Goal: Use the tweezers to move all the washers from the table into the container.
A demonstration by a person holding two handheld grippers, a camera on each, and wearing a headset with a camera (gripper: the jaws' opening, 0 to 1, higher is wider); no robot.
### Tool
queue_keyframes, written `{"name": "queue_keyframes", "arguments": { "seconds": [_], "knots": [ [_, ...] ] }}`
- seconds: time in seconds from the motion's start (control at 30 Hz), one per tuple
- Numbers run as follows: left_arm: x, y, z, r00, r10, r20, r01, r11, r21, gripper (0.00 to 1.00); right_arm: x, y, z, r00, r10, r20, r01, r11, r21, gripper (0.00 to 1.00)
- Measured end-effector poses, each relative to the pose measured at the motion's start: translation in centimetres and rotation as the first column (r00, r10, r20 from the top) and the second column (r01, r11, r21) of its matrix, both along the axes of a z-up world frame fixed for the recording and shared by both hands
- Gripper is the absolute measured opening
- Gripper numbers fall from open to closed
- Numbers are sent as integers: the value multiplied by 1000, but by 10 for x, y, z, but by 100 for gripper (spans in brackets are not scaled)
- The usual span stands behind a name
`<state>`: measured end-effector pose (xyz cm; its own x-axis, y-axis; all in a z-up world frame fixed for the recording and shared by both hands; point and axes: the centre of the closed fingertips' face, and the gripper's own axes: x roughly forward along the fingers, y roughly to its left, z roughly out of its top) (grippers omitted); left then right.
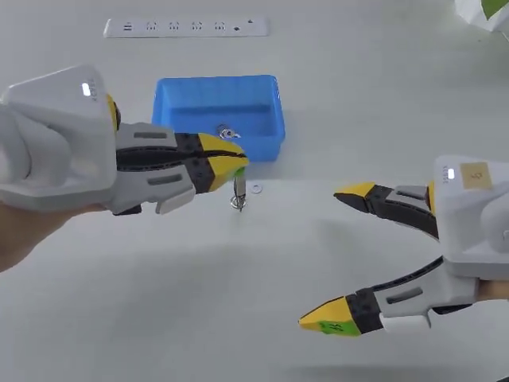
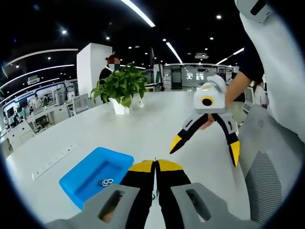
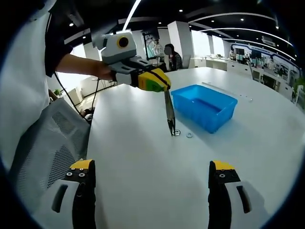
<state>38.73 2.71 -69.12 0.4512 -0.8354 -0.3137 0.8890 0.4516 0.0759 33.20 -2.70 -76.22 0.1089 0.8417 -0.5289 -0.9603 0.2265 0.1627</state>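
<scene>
Already washers (image 1: 228,133) inside the blue container (image 1: 191,119).

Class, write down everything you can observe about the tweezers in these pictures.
The tweezers are slim, metallic and dark grey, tapering to a fine point. The shut left gripper clamps their top end, so they hang nearly upright, tips down on the white table at a washer, near the blue container. Whether they pinch that washer is unclear.
</scene>
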Motion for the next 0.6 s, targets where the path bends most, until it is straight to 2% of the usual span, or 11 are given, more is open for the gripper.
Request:
{"name": "queue_keyframes", "arguments": {
  "seconds": [0.23, 0.37, 0.53, 0.6],
  "knots": [
    [-2, 2, -1, 1000, -7, -14, 7, 1000, 2, 5, 15, 22, 6, 1000, 16, 22, -17, 999, 31, 98],
    [0, 6, -1, 1000, 2, -23, -2, 1000, 2, 5, 25, 39, 8, 999, 24, 35, -25, 998, 51, 94],
    [0, 7, -2, 999, 0, -33, 0, 1000, 2, 5, 35, 65, 4, 993, 92, 69, -95, 994, 52, 82],
    [0, 7, -2, 999, -2, -34, 2, 1000, 5, 5, 38, 72, 2, 991, 111, 70, -115, 992, 51, 73]
  ]
}}
